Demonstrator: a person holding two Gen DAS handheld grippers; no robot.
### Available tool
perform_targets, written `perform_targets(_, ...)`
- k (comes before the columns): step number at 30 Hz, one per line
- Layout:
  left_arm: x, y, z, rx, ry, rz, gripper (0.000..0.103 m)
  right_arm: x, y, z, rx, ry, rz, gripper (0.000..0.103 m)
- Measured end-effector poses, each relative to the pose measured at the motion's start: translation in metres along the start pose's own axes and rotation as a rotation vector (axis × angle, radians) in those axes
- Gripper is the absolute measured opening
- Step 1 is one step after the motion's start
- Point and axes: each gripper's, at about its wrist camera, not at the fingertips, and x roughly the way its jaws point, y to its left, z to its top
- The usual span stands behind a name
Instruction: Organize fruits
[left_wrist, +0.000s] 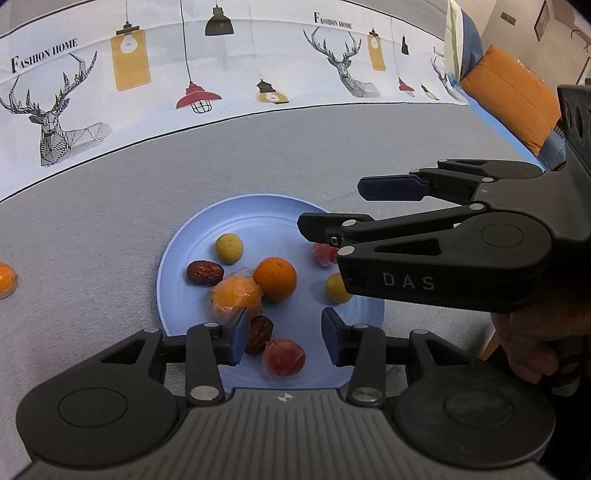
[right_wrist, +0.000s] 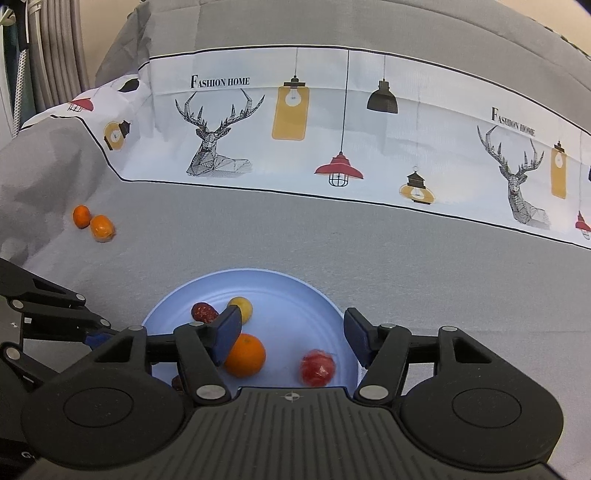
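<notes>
Your left gripper (left_wrist: 282, 334) hovers low over the near part of the light blue plate (left_wrist: 258, 210), and its jaws are apart with nothing between them. Just under them lie a wrapped red fruit (left_wrist: 284, 357) and a dark red date (left_wrist: 259, 333). Your right gripper (right_wrist: 291, 334) is also over the plate (right_wrist: 258, 280), on its right side, with its jaws wide apart and empty.

The plate lies on a grey bed cover (left_wrist: 110, 206). On the plate you have 1 bare orange (left_wrist: 275, 279), 1 wrapped orange fruit (left_wrist: 236, 295) touching it, 2 yellow round fruits (left_wrist: 229, 248) (left_wrist: 337, 288), a second date (left_wrist: 204, 272) and another wrapped red fruit (right_wrist: 317, 368) near the right rim.

In the right wrist view, 2 orange fruits (right_wrist: 82, 216) (right_wrist: 102, 228) lie together on the cover, well apart from the plate, at the far left. Behind runs a white printed band with deer and lamps (right_wrist: 332, 122).
</notes>
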Motion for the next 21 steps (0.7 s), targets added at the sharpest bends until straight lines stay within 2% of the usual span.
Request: perform_targets(21,-0.0022,0.0029,-0.0010,-0.013,-0.004,0.011,0.047,-0.0008,-0.0044,0.0007,0.020,-0.013,-0.029,0.064)
